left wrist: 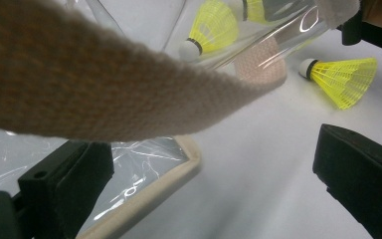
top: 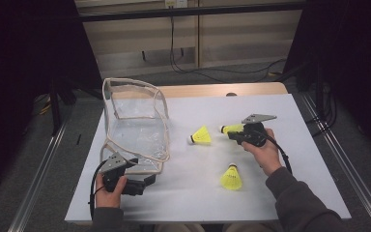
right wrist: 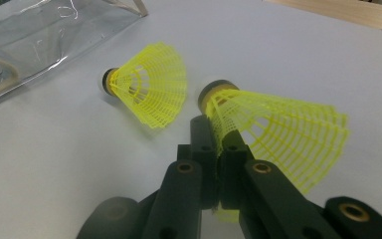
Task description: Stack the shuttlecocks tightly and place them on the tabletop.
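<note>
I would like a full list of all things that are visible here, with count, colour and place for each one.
shuttlecock: 3, yellow; one loose mid-table, one nearer the person, one clamped by its skirt in the right gripper
clear bag: 1, see-through with beige trim, left side of table, standing open
table: 1, white top
cables: several, black, on the floor behind the table
left gripper: black, open, by the bag's near edge
right gripper: black, shut on a shuttlecock
</note>
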`<state>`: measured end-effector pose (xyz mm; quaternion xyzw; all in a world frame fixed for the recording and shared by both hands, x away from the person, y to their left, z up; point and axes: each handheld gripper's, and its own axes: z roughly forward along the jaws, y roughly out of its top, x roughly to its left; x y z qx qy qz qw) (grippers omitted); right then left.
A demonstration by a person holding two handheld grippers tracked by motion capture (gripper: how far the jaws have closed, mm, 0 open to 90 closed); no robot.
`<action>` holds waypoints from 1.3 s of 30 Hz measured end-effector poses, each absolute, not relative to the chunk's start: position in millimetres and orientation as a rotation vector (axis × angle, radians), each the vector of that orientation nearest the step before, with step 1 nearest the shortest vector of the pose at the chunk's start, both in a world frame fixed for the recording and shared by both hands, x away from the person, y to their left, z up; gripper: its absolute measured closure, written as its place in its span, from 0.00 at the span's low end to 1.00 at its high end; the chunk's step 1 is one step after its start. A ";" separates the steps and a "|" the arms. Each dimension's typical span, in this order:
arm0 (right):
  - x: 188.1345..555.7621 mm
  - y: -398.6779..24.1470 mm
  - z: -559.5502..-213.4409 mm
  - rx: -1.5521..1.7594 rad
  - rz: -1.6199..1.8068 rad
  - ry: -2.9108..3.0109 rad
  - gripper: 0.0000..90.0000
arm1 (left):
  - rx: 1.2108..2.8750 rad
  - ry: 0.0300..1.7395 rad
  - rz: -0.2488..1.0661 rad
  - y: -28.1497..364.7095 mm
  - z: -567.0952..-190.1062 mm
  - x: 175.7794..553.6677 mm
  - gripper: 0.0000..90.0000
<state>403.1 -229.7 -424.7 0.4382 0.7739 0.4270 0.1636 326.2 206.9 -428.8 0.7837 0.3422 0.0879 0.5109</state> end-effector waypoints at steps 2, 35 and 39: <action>403.3 -229.0 -424.3 1.246 1.214 2.207 0.99 | 1.886 0.825 0.212 206.7 -428.8 326.2 0.03; 407.7 -216.0 -421.4 1.197 1.227 2.242 0.99 | 1.888 0.823 0.215 206.6 -428.9 326.2 0.03; 408.1 -215.5 -422.3 1.191 1.229 2.246 0.99 | 1.890 0.824 0.215 206.6 -428.8 326.2 0.03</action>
